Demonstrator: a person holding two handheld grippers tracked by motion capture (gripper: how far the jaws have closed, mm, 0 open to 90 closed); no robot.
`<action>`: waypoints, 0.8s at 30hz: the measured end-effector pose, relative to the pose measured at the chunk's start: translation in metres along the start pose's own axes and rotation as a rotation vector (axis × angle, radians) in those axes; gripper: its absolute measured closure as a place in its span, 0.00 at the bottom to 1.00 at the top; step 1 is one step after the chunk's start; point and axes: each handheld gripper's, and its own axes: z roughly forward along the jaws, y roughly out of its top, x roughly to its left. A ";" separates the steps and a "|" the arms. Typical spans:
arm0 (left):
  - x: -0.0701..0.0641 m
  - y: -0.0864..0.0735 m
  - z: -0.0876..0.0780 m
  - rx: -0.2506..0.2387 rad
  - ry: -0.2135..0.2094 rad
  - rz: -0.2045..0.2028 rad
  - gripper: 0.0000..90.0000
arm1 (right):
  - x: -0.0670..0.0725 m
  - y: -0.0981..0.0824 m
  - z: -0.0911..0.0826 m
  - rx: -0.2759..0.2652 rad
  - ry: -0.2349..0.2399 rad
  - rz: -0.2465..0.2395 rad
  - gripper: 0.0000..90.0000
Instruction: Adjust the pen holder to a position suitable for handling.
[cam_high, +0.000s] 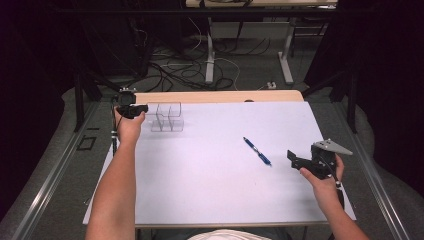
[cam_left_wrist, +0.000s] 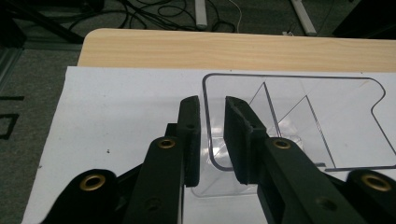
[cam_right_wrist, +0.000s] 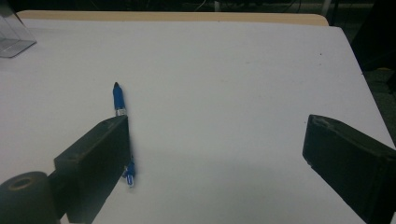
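pen (cam_high: 257, 151) in blue lies flat on the white table cover (cam_high: 215, 190), right of centre, slanting from upper left to lower right in the high view, and nothing touches it. we see it again in the right gripper view, its dark tip pointing away and its lower half hidden behind the nearer black jaw. the right gripper (cam_high: 299, 162) hovers just right of the pen, held in the person's right hand (cam_high: 325, 182), its jaws spread wide with bare cover between them; a grey three-cornered plate sits on top of it. farther out, at the far left of the cover, stands a clear plastic organiser (cam_high: 167, 117) with several open compartments, and we make out nothing inside them. the left gripper (cam_high: 142, 108), held in the left hand (cam_high: 128, 126), is at the organiser's left wall. in the left gripper view its jaws stand narrow, one on each side of that clear wall (cam_left_wrist: 208, 135); we cannot tell whether they press on it or merely straddle it. beyond the cover runs a strip of bare wooden tabletop (cam_high: 215, 96), and past it a grey floor strewn with cables (cam_high: 175, 70) among table legs.
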 end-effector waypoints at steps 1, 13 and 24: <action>0.000 0.000 0.000 0.004 -0.002 -0.001 0.87 | 0.000 0.000 0.000 0.000 0.001 0.000 0.08; -0.003 -0.001 0.004 0.032 0.014 -0.006 0.92 | 0.000 0.000 0.000 -0.002 0.001 0.000 0.08; -0.004 -0.002 0.004 0.043 0.032 0.002 0.98 | -0.001 0.000 0.001 0.001 0.002 0.005 0.09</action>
